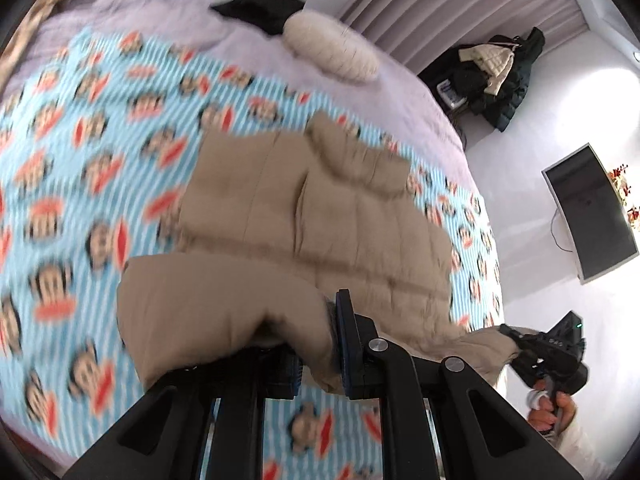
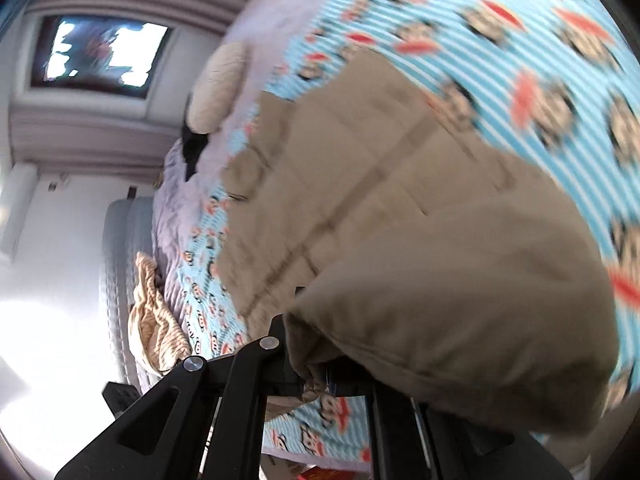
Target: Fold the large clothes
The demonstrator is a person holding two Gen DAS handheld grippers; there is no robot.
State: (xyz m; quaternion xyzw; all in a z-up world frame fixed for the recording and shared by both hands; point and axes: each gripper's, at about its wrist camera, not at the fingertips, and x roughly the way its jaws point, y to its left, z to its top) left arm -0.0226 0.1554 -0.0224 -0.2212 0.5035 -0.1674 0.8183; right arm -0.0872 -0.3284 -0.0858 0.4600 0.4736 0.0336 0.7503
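Note:
A tan quilted puffer jacket (image 1: 320, 216) lies on a bed with a blue striped monkey-print sheet (image 1: 80, 160). My left gripper (image 1: 316, 364) is shut on one bottom corner of the jacket, lifted off the sheet. My right gripper (image 1: 516, 340) shows at the lower right of the left wrist view, shut on the other corner. In the right wrist view the jacket (image 2: 360, 200) drapes over my right gripper (image 2: 316, 376) and hides its right finger. Both views are blurred by motion.
A cream pillow (image 1: 332, 46) and a black garment (image 1: 260, 10) lie on the lilac cover at the far side of the bed. Dark coats (image 1: 500, 76) are piled by the wall, with a monitor (image 1: 588, 212) near them. A striped tan cloth (image 2: 156, 320) lies by the headboard.

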